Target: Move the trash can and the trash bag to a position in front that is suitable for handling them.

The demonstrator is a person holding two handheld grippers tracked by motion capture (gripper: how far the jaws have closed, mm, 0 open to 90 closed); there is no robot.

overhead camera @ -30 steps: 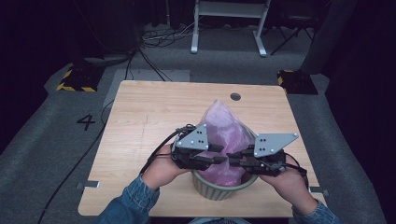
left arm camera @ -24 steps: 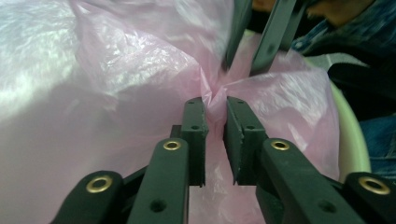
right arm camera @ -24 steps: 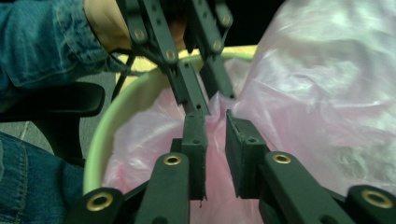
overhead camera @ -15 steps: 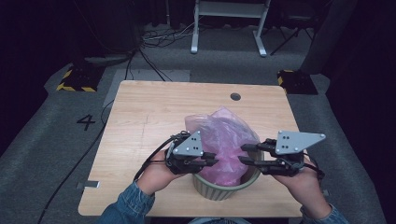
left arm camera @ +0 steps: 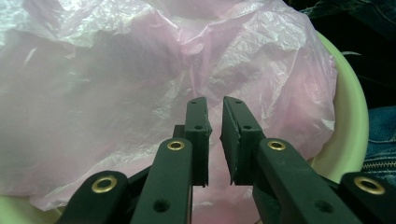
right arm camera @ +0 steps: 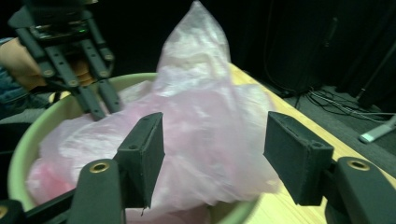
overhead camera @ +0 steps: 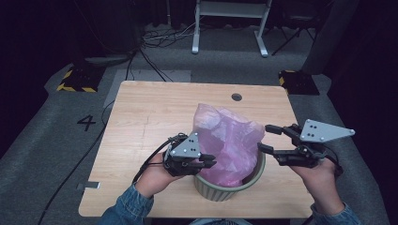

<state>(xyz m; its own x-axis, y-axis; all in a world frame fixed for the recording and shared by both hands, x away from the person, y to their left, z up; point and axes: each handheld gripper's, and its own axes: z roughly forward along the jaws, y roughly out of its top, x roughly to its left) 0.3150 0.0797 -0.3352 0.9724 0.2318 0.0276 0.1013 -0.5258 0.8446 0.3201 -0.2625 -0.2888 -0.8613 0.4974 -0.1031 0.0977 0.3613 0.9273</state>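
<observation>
Crumpled translucent pink plastic bag (overhead camera: 229, 140), puffed up, peak tilted toward the table's far side, sitting inside pale green round bin (overhead camera: 220, 191) near table's front edge

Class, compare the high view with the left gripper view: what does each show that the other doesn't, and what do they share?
High view: the whole wooden table, its round hole, and the number 4 on the floor. Left gripper view: the fine creases of the pink bag seen close up. Both: the bag sitting in the green bowl.
</observation>
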